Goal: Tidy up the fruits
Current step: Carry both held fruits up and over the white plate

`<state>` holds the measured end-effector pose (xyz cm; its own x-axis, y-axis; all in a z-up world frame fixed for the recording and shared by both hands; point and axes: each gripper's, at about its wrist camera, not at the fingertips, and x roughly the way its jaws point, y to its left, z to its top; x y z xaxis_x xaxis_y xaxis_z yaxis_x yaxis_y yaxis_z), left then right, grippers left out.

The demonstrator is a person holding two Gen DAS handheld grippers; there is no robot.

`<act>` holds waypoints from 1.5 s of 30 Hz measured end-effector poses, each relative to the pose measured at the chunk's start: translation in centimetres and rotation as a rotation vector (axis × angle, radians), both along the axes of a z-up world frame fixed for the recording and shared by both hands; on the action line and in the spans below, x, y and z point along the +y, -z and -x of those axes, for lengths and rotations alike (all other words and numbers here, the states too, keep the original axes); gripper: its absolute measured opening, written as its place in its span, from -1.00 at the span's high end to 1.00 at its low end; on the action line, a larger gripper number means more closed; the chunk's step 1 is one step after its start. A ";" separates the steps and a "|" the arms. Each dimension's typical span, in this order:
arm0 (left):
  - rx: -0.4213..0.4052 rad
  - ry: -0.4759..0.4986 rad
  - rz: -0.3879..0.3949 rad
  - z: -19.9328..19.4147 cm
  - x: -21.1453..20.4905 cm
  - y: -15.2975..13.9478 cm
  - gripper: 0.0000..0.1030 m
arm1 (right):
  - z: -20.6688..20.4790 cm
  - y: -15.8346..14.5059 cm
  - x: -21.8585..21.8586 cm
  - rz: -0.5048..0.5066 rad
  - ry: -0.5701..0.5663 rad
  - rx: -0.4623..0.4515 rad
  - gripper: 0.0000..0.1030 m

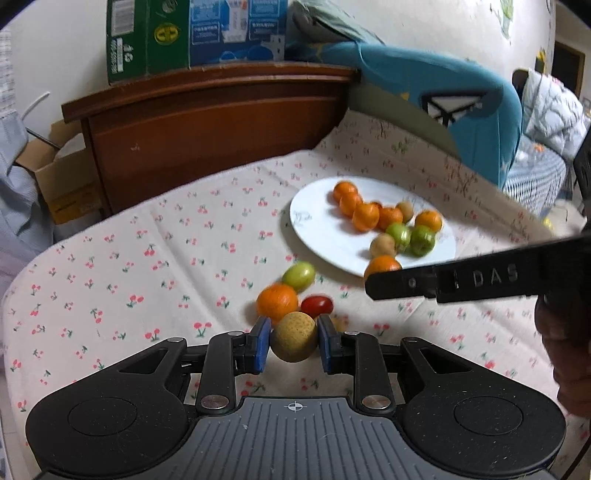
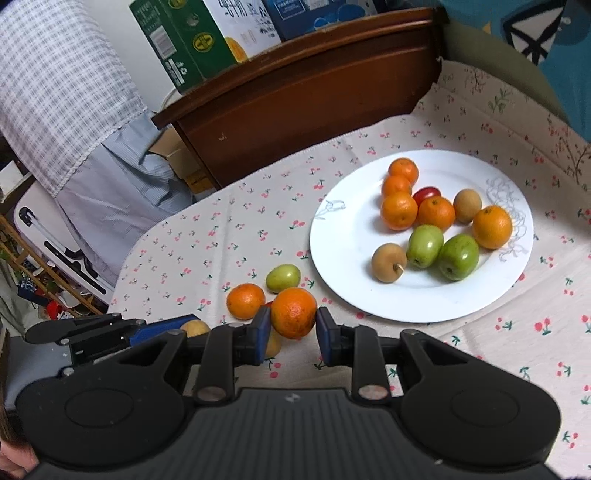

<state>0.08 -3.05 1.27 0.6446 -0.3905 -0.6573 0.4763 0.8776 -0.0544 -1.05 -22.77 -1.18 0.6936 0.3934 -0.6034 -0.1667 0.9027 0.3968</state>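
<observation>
On the white plate (image 2: 343, 258), up ahead and to my right, the fruit is piling in: a cluster of oranges (image 2: 399, 211) toward the far side, a small red tomato (image 2: 427, 192) tucked among them, two green fruits (image 2: 424, 245) lying side by side, and two tan round fruits (image 2: 388, 263), the nearer one with a little stem sticking out. One more orange sits at the plate's right side, just beside a grey line drawing on the rim.

My left gripper (image 1: 294, 343) is clamped on a tan fruit (image 1: 294, 341), blue pads pressing both its sides, holding it clear of the cloth. My right gripper (image 2: 291, 330) is closed on an orange (image 2: 293, 313), pinched the same way between its blue pads. From the left camera, the right gripper's black finger reaches in from the right edge, over the plate's near rim.

Still loose on the tablecloth (image 2: 229, 236), short of the plate: a green fruit (image 1: 299, 275), an orange (image 1: 277, 302) and a red tomato (image 1: 317, 305), bunched close together just beyond my left fingers.

The cloth is cream with little red cherries printed all over it. Beyond it stands a dark wooden headboard (image 1: 214, 122) with a green carton (image 1: 147, 37) and a blue carton (image 1: 238, 31) on top. A teal cushion (image 1: 461, 88) leans at the far right, and checked fabric (image 2: 66, 88) hangs at the left.
</observation>
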 end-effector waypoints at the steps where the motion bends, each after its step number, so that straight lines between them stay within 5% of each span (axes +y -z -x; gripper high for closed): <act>1: -0.001 -0.004 0.012 0.0 -0.1 -0.3 0.53 | 0.1 -0.3 -0.1 -0.001 -0.002 -0.006 0.49; 17: -0.015 -0.002 0.137 -2.4 -1.3 -4.9 0.52 | 0.0 -6.5 -5.6 0.004 0.038 -0.150 0.49; 45: 0.065 0.067 0.121 -8.9 -6.9 -2.2 0.52 | -6.9 -3.8 -9.8 0.007 0.154 -0.032 0.49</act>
